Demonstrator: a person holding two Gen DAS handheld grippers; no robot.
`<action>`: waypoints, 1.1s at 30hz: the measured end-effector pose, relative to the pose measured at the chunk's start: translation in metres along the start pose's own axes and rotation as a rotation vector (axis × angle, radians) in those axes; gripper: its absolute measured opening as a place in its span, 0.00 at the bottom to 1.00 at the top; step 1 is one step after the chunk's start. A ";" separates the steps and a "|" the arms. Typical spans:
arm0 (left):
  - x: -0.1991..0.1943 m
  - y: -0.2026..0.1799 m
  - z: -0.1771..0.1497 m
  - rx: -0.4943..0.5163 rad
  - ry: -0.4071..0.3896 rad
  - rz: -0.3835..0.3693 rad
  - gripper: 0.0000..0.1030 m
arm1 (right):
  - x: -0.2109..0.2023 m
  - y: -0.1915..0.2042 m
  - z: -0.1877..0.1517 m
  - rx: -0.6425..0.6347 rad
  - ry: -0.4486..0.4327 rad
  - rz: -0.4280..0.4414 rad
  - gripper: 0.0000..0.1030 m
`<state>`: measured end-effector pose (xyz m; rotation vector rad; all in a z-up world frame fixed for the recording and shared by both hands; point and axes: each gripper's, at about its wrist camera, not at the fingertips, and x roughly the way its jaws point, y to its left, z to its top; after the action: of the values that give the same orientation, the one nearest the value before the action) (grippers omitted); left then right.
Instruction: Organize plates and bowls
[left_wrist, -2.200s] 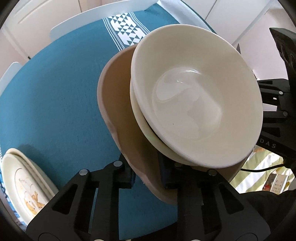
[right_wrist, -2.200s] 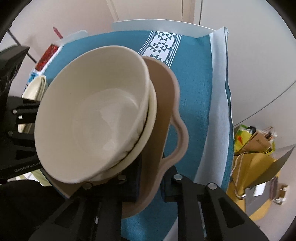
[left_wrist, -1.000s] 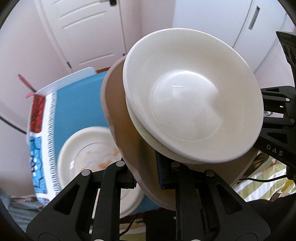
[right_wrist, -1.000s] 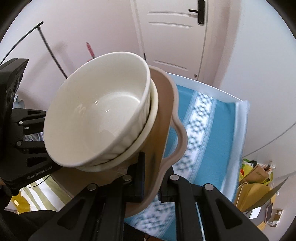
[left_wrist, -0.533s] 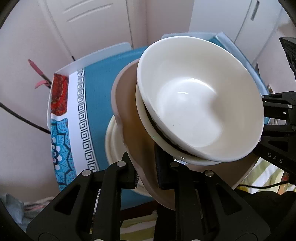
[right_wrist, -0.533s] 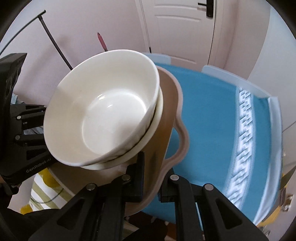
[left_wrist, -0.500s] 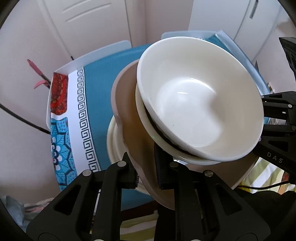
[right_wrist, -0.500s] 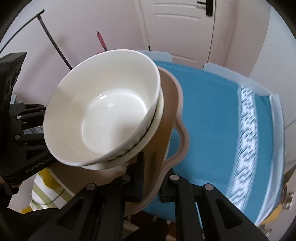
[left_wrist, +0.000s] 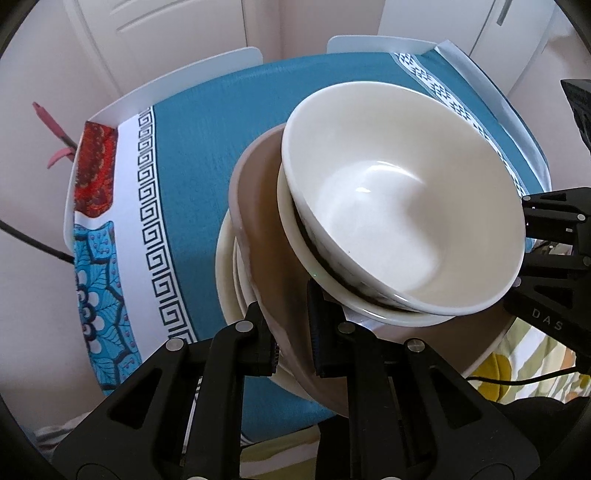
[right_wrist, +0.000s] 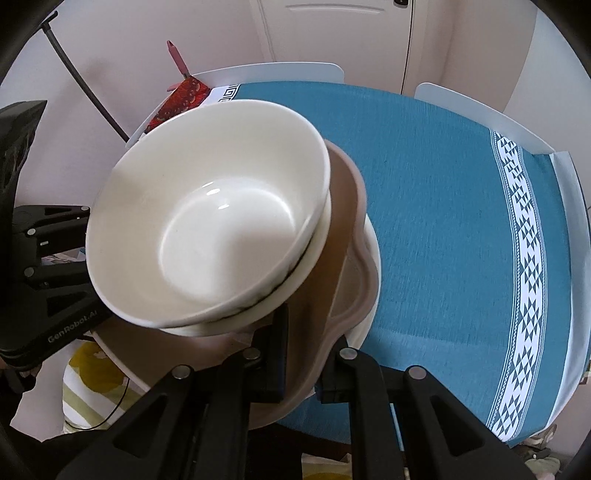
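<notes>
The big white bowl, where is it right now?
The white bowl sits nested atop another bowl on the brown plate, centre of both views, above the teal tablecloth.

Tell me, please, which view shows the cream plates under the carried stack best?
The left wrist view: the cream plates show a long arc of stacked rims left of the brown plate. The right wrist view shows only a thin sliver past it.

Two nested white bowls (left_wrist: 402, 206) sit tilted on a tan wavy-rimmed plate (left_wrist: 266, 229), that stack just above cream plates (left_wrist: 226, 273) lying on the teal tablecloth (left_wrist: 207, 147).
</notes>
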<state>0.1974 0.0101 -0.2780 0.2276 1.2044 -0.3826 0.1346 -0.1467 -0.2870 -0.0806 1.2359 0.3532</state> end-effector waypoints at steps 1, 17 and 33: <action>0.002 0.001 0.000 -0.005 0.004 -0.004 0.11 | -0.001 0.001 0.000 0.003 -0.006 0.001 0.10; 0.008 0.010 0.007 0.013 0.111 -0.051 0.12 | -0.002 -0.008 0.004 0.054 0.094 0.037 0.11; -0.003 0.005 0.011 0.097 0.205 -0.079 0.18 | -0.017 -0.005 0.012 0.060 0.169 -0.006 0.15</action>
<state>0.2077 0.0107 -0.2710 0.3095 1.4008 -0.4962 0.1425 -0.1525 -0.2674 -0.0633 1.4123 0.3087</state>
